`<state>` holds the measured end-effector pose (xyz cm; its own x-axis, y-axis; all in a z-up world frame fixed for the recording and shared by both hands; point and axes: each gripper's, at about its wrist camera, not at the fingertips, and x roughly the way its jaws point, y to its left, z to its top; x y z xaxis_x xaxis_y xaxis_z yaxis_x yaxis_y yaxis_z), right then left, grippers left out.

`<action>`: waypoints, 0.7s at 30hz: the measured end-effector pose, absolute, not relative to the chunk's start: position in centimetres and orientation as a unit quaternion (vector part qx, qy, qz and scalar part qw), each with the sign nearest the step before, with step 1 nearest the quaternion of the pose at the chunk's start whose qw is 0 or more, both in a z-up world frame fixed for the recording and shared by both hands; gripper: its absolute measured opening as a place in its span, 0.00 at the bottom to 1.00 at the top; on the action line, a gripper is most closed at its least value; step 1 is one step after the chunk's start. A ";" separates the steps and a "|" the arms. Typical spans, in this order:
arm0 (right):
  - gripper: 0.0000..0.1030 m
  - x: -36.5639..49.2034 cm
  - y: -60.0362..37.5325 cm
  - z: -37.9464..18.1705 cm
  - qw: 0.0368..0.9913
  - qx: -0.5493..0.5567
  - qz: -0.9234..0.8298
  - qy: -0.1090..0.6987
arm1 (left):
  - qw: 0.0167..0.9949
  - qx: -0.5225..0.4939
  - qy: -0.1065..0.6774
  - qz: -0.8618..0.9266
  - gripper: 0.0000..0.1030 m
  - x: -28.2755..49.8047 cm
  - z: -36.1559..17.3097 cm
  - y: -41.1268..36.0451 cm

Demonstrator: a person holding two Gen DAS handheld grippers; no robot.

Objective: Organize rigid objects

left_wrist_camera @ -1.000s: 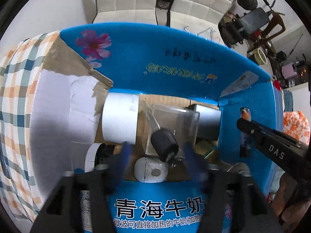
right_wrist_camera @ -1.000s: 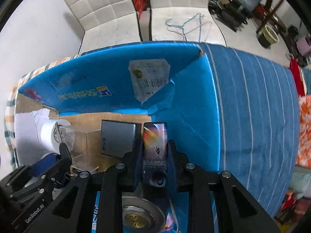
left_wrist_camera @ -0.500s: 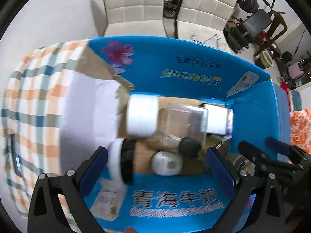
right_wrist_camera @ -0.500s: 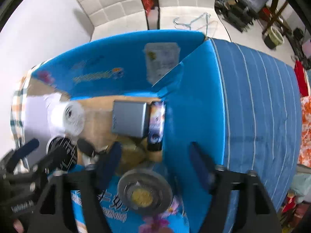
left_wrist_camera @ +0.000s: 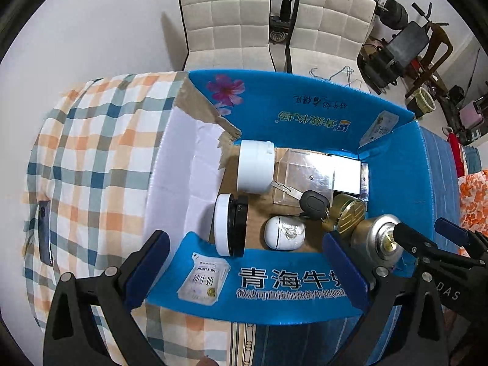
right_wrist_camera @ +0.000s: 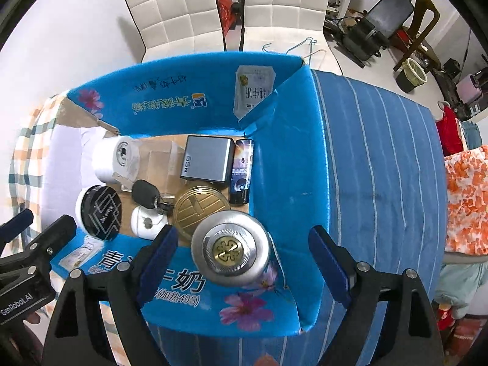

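1. Both grippers are hanging above the blue box (right_wrist_camera: 305, 158), pointing almost straight down. The left gripper (left_wrist_camera: 244, 271) is spread wide with nothing between its pads. The right gripper (right_wrist_camera: 241, 262) is spread too, and it is holding nothing.
2. The step in hand looks like backing out after dropping things in. To do it well, the hands should be lifting straight up, keeping the pads away from the box walls so the box is not tipping or sliding.
3. The dark can (right_wrist_camera: 241, 170) is lying flat on the box floor, squeezed between the grey charger (right_wrist_camera: 207, 161) and the right wall. Its long side is running from the far wall toward the near wall.
4. The car key (left_wrist_camera: 311, 202) is lying in the middle. Its black head is sitting near the gold tin (left_wrist_camera: 347, 213), and its blade is pointing toward the white jar (left_wrist_camera: 255, 166). The blade may be resting on a clear box, but that part is hard to see.
5. The silver tin (right_wrist_camera: 230, 247) is sitting at the near corner, right under the right gripper, so a careless move could be bumping it.
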<state>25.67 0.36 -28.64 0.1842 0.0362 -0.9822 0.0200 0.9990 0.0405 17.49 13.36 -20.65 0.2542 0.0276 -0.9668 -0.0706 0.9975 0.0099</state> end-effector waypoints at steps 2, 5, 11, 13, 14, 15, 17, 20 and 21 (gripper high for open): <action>0.87 25.1 0.1 -27.5 0.772 0.031 0.007 0.635 | 0.795 -0.020 0.606 0.030 1.00 16.8 -19.4 13.2; 0.87 23.8 -0.4 -24.9 0.777 0.049 0.010 0.628 | 0.811 -0.022 0.584 0.029 1.00 15.4 -16.2 12.9; 0.87 18.4 -1.3 -16.5 0.809 0.062 0.010 0.585 | 0.848 0.002 0.529 0.032 1.00 10.6 -7.5 11.1; 0.87 16.0 -1.4 -13.5 0.824 0.060 0.015 0.563 | 0.859 0.004 0.511 0.026 1.00 8.9 -4.8 10.7; 0.87 14.8 -1.5 -12.2 0.830 0.059 0.018 0.554 | 0.864 0.004 0.503 0.027 1.00 8.1 -3.5 10.7; 0.87 14.1 -1.6 -11.2 0.834 0.059 0.021 0.548 | 0.868 0.002 0.496 0.028 1.00 7.3 -2.5 10.7; 0.87 12.3 -1.7 -8.8 0.845 0.057 0.022 0.532 | 0.876 0.007 0.481 0.032 1.00 5.7 -0.4 10.7; 0.87 9.8 -1.8 -5.6 0.857 0.060 0.025 0.511 | 0.884 0.004 0.466 0.032 1.00 3.7 1.8 10.8; 0.87 9.0 -1.8 -4.6 0.862 0.059 0.025 0.503 | 0.886 0.000 0.463 0.032 1.00 3.1 2.5 11.0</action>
